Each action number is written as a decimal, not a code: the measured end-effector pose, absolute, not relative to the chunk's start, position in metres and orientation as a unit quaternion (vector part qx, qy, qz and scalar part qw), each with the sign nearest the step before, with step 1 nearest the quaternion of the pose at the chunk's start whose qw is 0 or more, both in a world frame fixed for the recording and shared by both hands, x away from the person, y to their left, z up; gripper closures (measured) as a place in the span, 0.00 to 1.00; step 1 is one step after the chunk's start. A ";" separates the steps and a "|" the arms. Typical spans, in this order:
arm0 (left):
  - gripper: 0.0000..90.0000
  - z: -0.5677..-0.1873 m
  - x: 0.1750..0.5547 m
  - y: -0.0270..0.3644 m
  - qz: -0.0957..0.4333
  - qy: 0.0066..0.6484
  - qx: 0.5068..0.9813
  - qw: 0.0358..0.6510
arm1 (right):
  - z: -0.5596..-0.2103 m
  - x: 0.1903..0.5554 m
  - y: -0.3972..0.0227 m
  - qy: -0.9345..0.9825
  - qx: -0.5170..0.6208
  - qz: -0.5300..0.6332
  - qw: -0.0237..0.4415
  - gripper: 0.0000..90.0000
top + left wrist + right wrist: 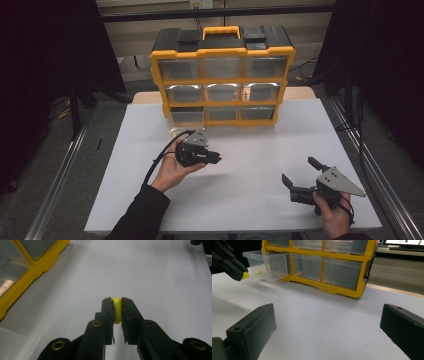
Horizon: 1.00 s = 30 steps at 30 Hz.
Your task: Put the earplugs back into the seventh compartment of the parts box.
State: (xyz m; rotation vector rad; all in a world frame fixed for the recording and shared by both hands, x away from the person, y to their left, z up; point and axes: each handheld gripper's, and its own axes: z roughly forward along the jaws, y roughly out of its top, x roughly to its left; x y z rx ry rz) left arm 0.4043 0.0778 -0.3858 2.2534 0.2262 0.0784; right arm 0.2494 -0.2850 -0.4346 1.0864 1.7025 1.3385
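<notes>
My left gripper is shut on a small yellow piece, which sits between its two black pads just above the white tabletop. In the high view this left gripper hovers a little in front of the yellow organizer, with its tips pointing right. The organizer's bottom-left clear drawer is pulled out, and another small yellow piece lies inside it. My right gripper rests low at the table's front right. Its jaws stand wide open with nothing between them.
The organizer's other clear drawers are pushed in. A white tabletop stretches between the two grippers. Metal rails run along both sides of the table, and dark curtains hang behind.
</notes>
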 end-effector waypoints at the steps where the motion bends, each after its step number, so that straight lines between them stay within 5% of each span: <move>1: 0.90 -0.385 0.405 0.079 0.033 0.093 0.899 0.426 | -0.435 0.249 -0.285 0.658 0.419 0.518 0.351 0.00; 30: 0.90 -0.357 0.412 0.108 0.061 0.124 0.884 0.447 | -0.434 0.249 -0.286 0.657 0.422 0.516 0.352 0.00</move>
